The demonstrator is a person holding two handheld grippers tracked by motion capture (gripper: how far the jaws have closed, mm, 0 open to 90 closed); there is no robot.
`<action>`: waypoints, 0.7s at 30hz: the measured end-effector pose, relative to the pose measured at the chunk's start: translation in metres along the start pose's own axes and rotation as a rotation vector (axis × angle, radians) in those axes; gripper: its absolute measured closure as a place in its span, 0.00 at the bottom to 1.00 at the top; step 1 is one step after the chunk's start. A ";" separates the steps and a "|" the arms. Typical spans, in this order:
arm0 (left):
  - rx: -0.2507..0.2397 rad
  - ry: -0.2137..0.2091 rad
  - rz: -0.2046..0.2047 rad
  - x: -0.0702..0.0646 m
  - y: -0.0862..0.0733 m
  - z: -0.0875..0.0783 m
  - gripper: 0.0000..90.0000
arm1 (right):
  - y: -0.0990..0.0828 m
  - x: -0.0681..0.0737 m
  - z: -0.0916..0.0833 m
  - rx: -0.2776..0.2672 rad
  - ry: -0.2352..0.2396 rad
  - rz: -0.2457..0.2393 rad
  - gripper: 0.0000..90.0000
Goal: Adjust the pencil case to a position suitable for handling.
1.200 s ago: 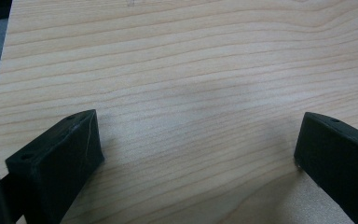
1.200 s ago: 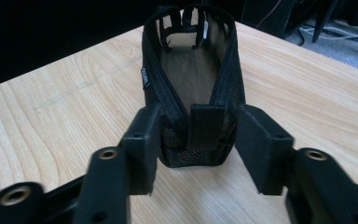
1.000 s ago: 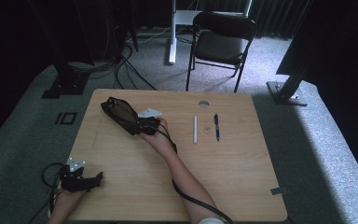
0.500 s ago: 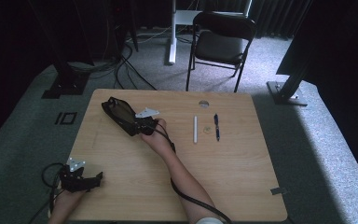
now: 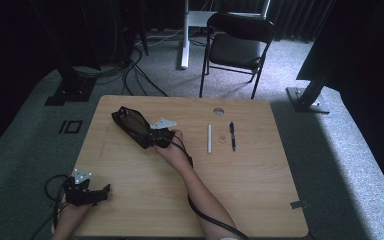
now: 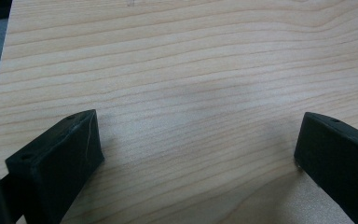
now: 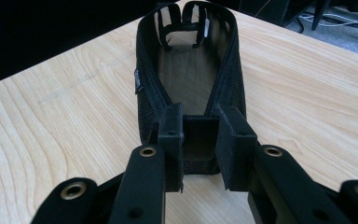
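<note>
The black mesh pouch [image 7: 186, 79] lies on the wooden counter [image 5: 260, 200], left of the white pen [image 5: 209, 138] and the dark pen [image 5: 232, 136]. Its near end is pinched between the jaws of the right gripper [image 7: 199, 145], which have just been closing on it, probably so that the open pouch is held steady for filling. The left gripper [image 6: 196, 154] is rested near the counter's corner, well apart from the pouch, jaws spread with nothing between them, apparently kept ready.
</note>
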State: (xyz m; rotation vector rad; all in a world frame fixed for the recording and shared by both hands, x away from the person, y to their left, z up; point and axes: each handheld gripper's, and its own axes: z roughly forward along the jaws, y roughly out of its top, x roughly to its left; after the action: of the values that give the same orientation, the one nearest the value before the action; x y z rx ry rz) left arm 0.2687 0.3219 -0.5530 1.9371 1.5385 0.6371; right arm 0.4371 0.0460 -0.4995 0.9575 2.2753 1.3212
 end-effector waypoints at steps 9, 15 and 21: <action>0.000 0.000 0.000 0.000 0.000 0.000 0.01 | -0.011 -0.005 -0.016 0.002 -0.002 0.005 0.81; 0.002 0.000 0.002 0.000 0.000 0.000 0.01 | -0.018 -0.006 -0.028 0.004 0.004 0.000 0.81; 0.001 0.000 0.002 0.000 0.000 0.000 0.01 | -0.026 -0.009 -0.038 0.003 0.009 0.017 0.81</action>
State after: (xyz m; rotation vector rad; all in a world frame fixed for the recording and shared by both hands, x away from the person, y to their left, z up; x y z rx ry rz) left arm 0.2686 0.3220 -0.5530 1.9397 1.5377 0.6369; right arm 0.4117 0.0069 -0.5031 0.9755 2.2814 1.3317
